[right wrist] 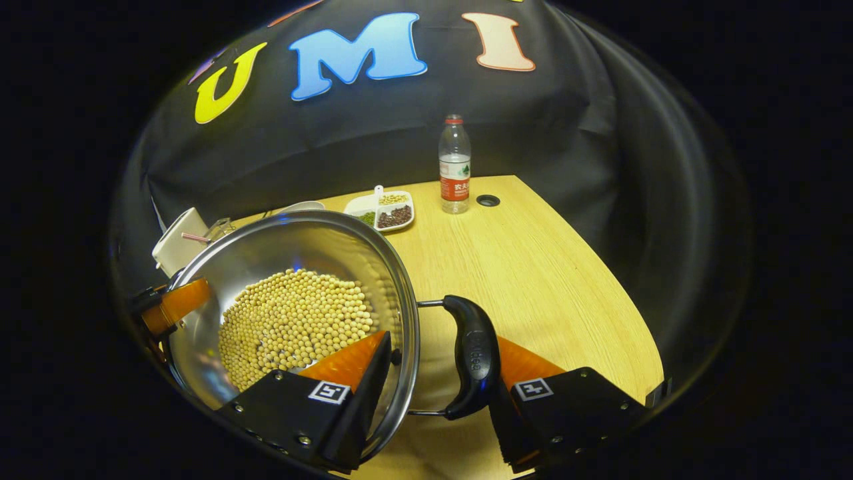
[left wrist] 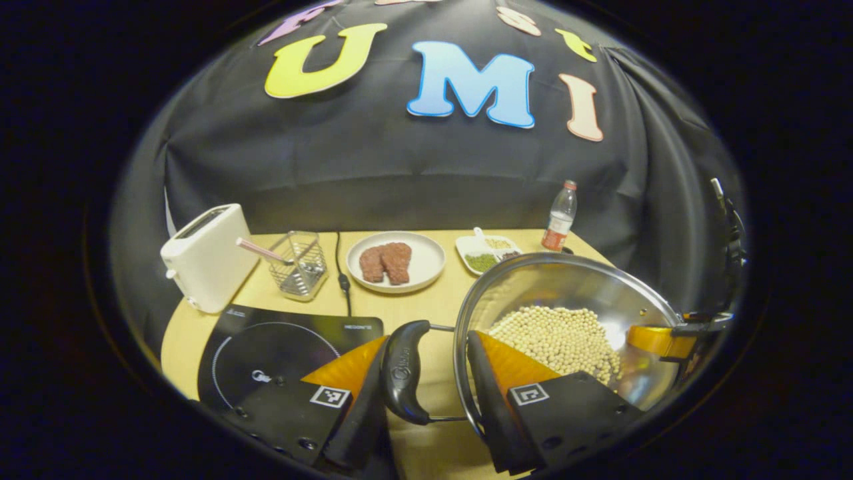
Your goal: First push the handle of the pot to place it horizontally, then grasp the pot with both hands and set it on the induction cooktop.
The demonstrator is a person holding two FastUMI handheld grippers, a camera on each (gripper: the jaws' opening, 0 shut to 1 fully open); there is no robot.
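A pale wood-grain table (right wrist: 533, 267) stands against black cloth. On it sits a shiny round steel pot (left wrist: 566, 287) of small cream beans (right wrist: 293, 320), just right of the flat black induction cooktop (left wrist: 280, 347). The left gripper (left wrist: 426, 380) straddles one black curved handle (left wrist: 403, 373); the right gripper (right wrist: 440, 373) brackets the other handle (right wrist: 474, 353) and rim. Whether either set of fingers presses, I cannot tell.

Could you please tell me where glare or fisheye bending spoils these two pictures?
Left gripper view: a bright glare patch sits on the pot's steel wall by the soybeans, and the table edge bows. Right gripper view: a bluish sheen marks the pot wall, the water bottle stays sharp, and the table edge curves strongly.
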